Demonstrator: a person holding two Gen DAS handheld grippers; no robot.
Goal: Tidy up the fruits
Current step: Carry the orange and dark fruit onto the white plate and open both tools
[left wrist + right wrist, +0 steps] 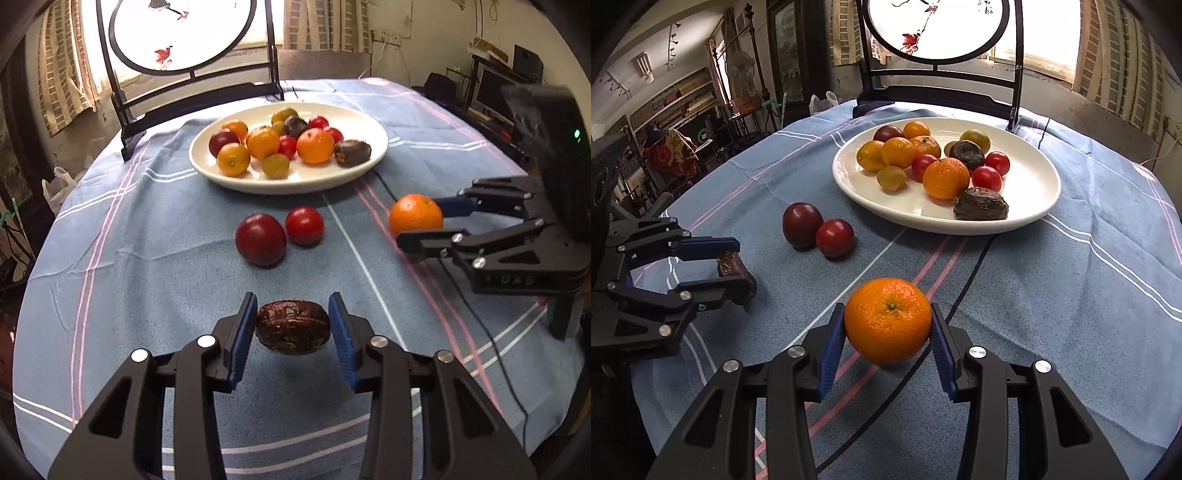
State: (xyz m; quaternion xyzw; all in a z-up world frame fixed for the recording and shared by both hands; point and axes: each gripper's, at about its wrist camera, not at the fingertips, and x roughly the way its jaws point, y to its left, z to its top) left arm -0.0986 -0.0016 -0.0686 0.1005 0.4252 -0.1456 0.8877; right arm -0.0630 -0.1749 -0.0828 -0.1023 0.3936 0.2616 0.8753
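Note:
My left gripper [293,297] is shut on a dark brown wrinkled fruit [292,326], gripped between the blue pads over the blue cloth; in the right wrist view it [742,266] sits at the left with the brown fruit [729,264] in it. My right gripper [887,308] is shut on an orange [887,320], seen in the left wrist view at the right [415,214]. A dark red plum [260,239] and a red tomato [304,226] lie touching on the cloth between the grippers and the white plate [288,184], which holds several mixed fruits.
A black-framed round screen [192,85] stands on the table behind the plate. A thin black cable [491,332] runs across the cloth under the right gripper. The round table's edge curves away on both sides, with room clutter beyond.

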